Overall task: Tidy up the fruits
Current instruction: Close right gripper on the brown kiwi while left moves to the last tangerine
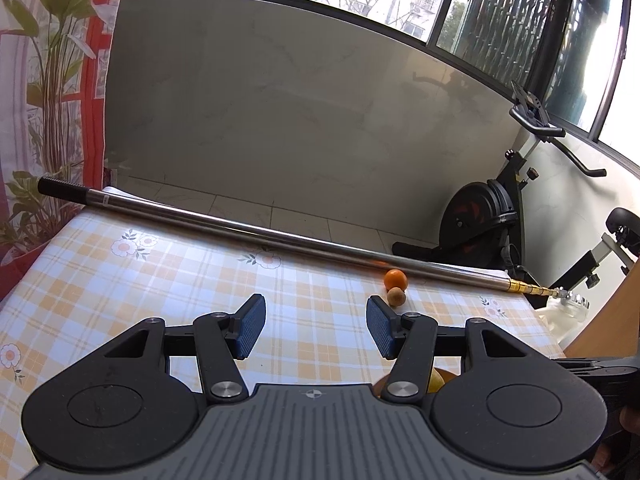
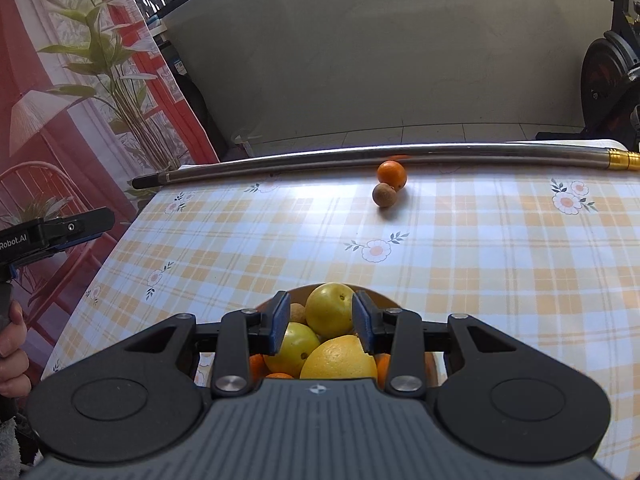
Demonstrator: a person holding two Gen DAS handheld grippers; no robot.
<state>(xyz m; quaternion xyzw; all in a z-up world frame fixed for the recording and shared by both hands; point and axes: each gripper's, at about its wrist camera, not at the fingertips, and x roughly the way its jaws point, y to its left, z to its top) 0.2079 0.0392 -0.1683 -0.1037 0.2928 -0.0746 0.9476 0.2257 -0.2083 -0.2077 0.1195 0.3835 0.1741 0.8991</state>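
Observation:
A small orange (image 2: 392,175) and a small brown fruit (image 2: 385,195) touch each other at the far edge of the checked tablecloth (image 2: 480,260), against a metal pole. They also show in the left wrist view, the orange (image 1: 395,279) behind the brown fruit (image 1: 396,296). A wooden bowl (image 2: 382,298) holds several yellow and orange fruits. My right gripper (image 2: 320,326) hangs over the bowl, its jaws open on either side of a yellow fruit (image 2: 331,310) lying in the bowl. My left gripper (image 1: 316,332) is open and empty above the cloth; it also shows at the left of the right wrist view (image 2: 86,222).
A long metal pole (image 2: 360,154) lies along the table's far edge. A printed curtain (image 2: 80,100) hangs at the left. An exercise bike (image 1: 492,216) stands at the right behind the table. A white object (image 1: 564,312) sits at the far right corner.

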